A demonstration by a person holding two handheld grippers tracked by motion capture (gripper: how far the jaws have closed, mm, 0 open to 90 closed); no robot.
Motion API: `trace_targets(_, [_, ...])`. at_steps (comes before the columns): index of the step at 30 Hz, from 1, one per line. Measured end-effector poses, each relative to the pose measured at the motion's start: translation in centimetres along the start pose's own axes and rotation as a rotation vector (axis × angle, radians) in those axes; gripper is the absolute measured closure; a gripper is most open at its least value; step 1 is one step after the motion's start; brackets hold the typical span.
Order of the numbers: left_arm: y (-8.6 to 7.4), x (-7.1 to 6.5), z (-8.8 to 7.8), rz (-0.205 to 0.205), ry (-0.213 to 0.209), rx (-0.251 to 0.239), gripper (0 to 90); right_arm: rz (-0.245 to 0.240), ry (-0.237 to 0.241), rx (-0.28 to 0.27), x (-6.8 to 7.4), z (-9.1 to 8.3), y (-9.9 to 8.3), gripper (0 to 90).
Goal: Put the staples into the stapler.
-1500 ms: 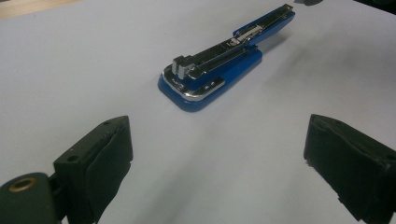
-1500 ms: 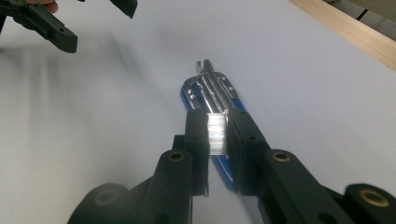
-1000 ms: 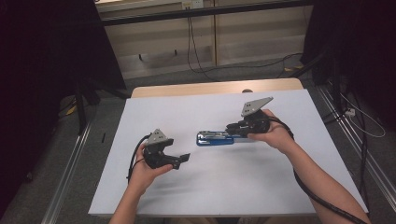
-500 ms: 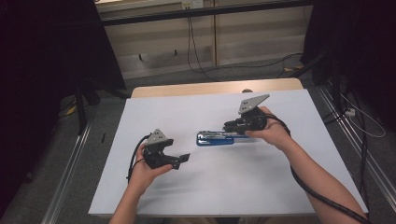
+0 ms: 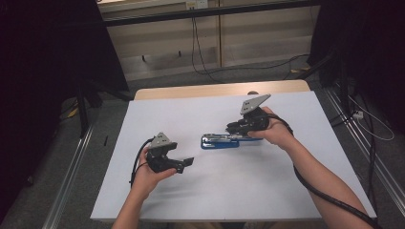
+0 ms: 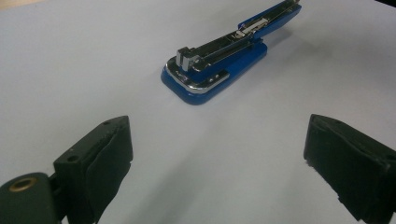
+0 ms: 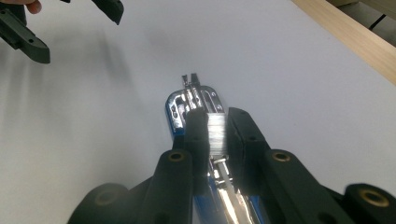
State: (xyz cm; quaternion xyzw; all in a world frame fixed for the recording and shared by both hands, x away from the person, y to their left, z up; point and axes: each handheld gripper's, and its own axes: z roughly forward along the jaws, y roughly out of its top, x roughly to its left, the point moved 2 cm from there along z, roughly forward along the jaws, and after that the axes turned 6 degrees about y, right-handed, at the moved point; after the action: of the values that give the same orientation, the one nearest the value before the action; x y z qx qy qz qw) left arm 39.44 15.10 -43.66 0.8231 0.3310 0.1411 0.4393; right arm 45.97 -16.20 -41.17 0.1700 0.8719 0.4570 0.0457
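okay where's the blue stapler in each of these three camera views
High view: blue stapler lies mid-table, just left of the right gripper.
Left gripper view: upper centre, beyond the open jaws.
Right gripper view: bottom centre, between the nearly closed jaws.
Shared landmark: the white table sheet under it.

white table (image 5: 296, 191), black cables (image 5: 200, 52)

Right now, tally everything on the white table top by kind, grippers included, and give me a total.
Blue stapler: 1, lying opened on the white table top, with a silver strip of staples between the right gripper's jaws.
Hand-held grippers: 2, the left gripper open, the right gripper closed at the stapler.
Total: 3
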Motion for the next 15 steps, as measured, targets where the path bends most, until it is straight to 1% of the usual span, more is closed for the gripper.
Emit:
trace_targets(2, [0.0, 0.1, 0.0, 0.002, 0.000, 0.000, 8.2, -0.005, 0.011, 0.002, -0.1, 0.1, 0.0, 79.3])
trace_targets(4, [0.0, 0.1, 0.0, 0.003, 0.004, 0.000, 8.2, -0.004, 0.010, 0.003, -0.3, 0.3, 0.0, 79.2])
trace_targets(5, [-0.1, 0.1, 0.0, -0.003, 0.002, 0.001, 8.2, -0.002, 0.014, 0.002, -0.3, 0.3, 0.0, 79.2])
trace_targets(6, [-0.1, 0.1, 0.0, 0.002, 0.003, 0.002, 8.2, -0.004, 0.014, 0.004, -0.4, 0.4, 0.0, 79.2])
trace_targets(7, [-0.1, 0.1, 0.0, -0.004, 0.002, 0.001, 8.2, -0.008, 0.017, 0.006, -0.5, 0.5, 0.1, 79.2])
trace_targets(8, [-0.1, 0.1, 0.0, 0.002, 0.004, 0.003, 8.2, -0.006, 0.019, 0.006, -0.5, 0.5, 0.1, 79.2])
trace_targets(12, [-0.1, 0.1, 0.0, -0.008, 0.002, 0.003, 8.2, -0.009, 0.023, 0.009, -0.7, 0.8, 0.3, 79.2])
trace_targets(15, [-0.2, 0.2, 0.0, -0.003, 0.007, 0.003, 8.2, -0.015, 0.031, 0.013, -0.8, 1.1, 0.4, 79.2])
